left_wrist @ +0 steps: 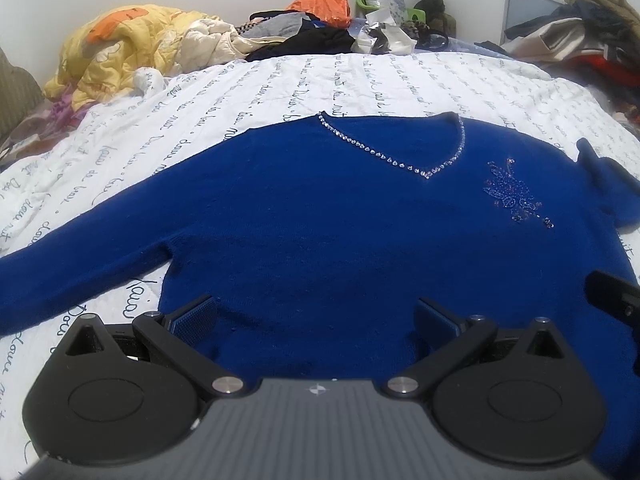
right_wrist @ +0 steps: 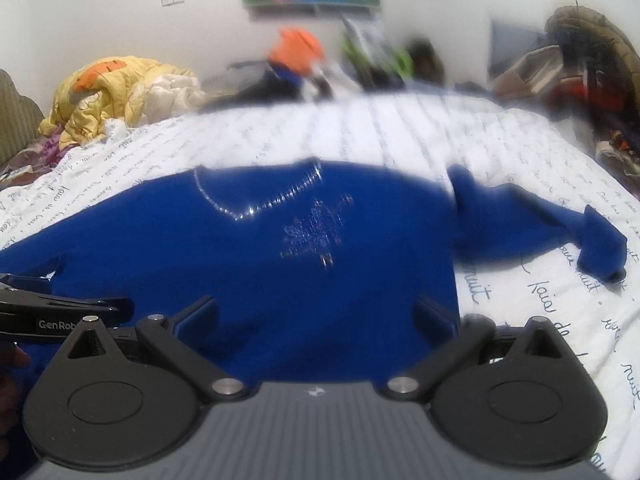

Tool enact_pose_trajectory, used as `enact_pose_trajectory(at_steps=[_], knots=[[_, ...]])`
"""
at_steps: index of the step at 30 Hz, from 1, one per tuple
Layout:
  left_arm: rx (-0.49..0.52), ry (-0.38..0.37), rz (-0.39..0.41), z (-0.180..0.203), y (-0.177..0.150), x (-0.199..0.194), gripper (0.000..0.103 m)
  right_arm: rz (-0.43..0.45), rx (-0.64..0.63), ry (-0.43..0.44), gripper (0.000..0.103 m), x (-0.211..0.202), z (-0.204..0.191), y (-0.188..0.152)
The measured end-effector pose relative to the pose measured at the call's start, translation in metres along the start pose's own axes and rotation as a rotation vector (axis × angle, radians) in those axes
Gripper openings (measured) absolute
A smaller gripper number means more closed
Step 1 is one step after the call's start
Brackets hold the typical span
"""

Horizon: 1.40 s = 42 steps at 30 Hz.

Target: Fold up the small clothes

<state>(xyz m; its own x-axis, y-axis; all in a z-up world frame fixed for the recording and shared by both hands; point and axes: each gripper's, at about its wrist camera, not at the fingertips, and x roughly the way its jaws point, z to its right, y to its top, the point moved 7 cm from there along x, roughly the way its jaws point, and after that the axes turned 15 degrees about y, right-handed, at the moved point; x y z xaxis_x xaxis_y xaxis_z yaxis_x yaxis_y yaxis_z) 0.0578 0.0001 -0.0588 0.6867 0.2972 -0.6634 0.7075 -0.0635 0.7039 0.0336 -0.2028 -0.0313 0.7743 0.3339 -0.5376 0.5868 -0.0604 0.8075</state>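
Note:
A royal blue sweater (left_wrist: 320, 216) with a rhinestone V-neck (left_wrist: 428, 174) and a beaded motif (left_wrist: 512, 196) lies flat, front up, on a white bedspread (left_wrist: 200, 128). Its left sleeve (left_wrist: 72, 276) stretches out to the left. Its right sleeve (right_wrist: 560, 228) lies bunched to the right. My left gripper (left_wrist: 316, 320) is open and empty over the sweater's lower left part. My right gripper (right_wrist: 316, 316) is open and empty over the lower right part, near the side edge. Each gripper shows at the edge of the other's view; the right gripper (left_wrist: 616, 300) is at the right, the left gripper (right_wrist: 60, 316) at the left.
The white bedspread (right_wrist: 540, 312) carries black script. A crumpled yellow quilt (left_wrist: 120, 52) lies at the back left. Dark clothes (left_wrist: 304, 40), an orange bag (left_wrist: 324, 0) and clutter sit along the far edge. More piled clothes (left_wrist: 580, 36) are at the back right.

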Motion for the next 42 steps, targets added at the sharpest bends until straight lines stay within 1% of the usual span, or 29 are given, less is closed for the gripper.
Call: enact_pose_trajectory(at_steps=[3,11,22,27,35,42], knots=[[-0.002,-0.003,-0.004,-0.0002,-0.0003,0.0007,0.103,0.011,0.003,0.006,0.103,-0.001,0.0013,-0.0004],[-0.003,-0.002,-0.005,-0.0003,-0.0009,0.0012,0.103,-0.013,0.001,-0.023,0.103,0.0041,0.003,-0.0036],[-0.005,0.004,-0.01,-0.0004,-0.0018,0.0026,0.103,-0.014,-0.014,-0.033,0.103,0.0035,0.0029,-0.0044],[-0.006,0.004,-0.017,-0.0009,-0.0019,0.0027,0.103,-0.013,-0.01,-0.01,0.103,0.0037,0.002,-0.0046],[-0.003,0.006,-0.02,-0.0015,-0.002,0.0037,0.103,-0.006,-0.003,-0.011,0.103,0.003,0.0044,-0.0055],[0.0,0.006,-0.026,-0.001,-0.0028,0.005,0.103,-0.018,0.003,-0.013,0.103,0.0054,0.0063,-0.0069]])
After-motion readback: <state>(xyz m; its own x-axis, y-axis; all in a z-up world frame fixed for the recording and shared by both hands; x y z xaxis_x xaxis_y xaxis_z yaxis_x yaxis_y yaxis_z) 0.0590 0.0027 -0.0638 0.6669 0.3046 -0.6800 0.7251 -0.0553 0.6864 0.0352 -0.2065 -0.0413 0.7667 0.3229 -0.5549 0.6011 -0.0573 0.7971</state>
